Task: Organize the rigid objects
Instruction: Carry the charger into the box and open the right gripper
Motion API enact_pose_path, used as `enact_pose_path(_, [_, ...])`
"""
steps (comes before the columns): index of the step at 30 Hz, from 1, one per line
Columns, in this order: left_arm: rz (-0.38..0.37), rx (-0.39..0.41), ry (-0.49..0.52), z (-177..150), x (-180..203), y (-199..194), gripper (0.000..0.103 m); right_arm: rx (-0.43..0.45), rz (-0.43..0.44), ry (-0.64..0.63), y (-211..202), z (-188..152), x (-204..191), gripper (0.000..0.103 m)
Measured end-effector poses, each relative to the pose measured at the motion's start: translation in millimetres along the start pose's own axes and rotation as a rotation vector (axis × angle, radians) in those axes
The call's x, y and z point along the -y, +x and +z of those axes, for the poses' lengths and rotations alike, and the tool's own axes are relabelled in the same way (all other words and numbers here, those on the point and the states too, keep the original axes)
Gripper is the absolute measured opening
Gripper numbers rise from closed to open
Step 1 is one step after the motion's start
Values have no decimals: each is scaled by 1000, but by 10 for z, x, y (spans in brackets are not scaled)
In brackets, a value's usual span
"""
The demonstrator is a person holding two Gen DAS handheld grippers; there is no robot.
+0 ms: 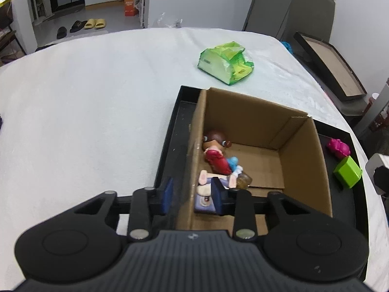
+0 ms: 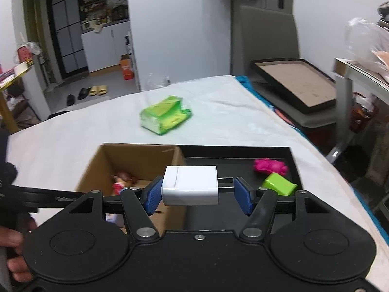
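A brown cardboard box (image 1: 304, 150) stands in a black tray (image 1: 170, 146) on the white table. Inside it lie a doll with brown hair and red dress (image 1: 215, 152) and other small figures. My left gripper (image 1: 193, 194) straddles the box's left wall, jaws closed on that wall. My right gripper (image 2: 198, 193) holds a white charger plug (image 2: 190, 188) by its body and prongs, above the box's right wall (image 2: 175, 170). A pink toy (image 2: 269, 165) and a green block (image 2: 279, 185) lie in the tray right of the box.
A green tissue pack (image 1: 226, 62) lies on the table beyond the tray. A black lid with brown lining (image 2: 294, 82) leans on a chair at the right. The table's right edge is close to the tray.
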State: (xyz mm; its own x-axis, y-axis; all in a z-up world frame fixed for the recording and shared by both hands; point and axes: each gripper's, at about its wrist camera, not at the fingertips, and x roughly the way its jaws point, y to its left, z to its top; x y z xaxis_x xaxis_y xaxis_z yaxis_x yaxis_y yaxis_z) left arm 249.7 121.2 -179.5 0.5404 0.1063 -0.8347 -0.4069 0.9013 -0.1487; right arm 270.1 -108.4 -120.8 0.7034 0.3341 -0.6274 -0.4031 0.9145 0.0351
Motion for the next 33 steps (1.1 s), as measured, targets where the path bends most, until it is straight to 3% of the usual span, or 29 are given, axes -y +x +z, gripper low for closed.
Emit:
enact_pose_path(8, [-55,-41,-43,-6,-115,63,12,-15,21,-65,127,110,-324,61])
enact_pose_path(19, [-83,-46,-64,-9,-180,55,12,-45,37,-146,410,257,-699,61])
enact_pose_path(25, [-89,-53,-62,2,-191,61,13,-19,72,-165,577,382,-847,64])
enact_pose_path(33, [-101,-62,-87,22,-221,106,14,-66,40,-138,582,328,-672,65])
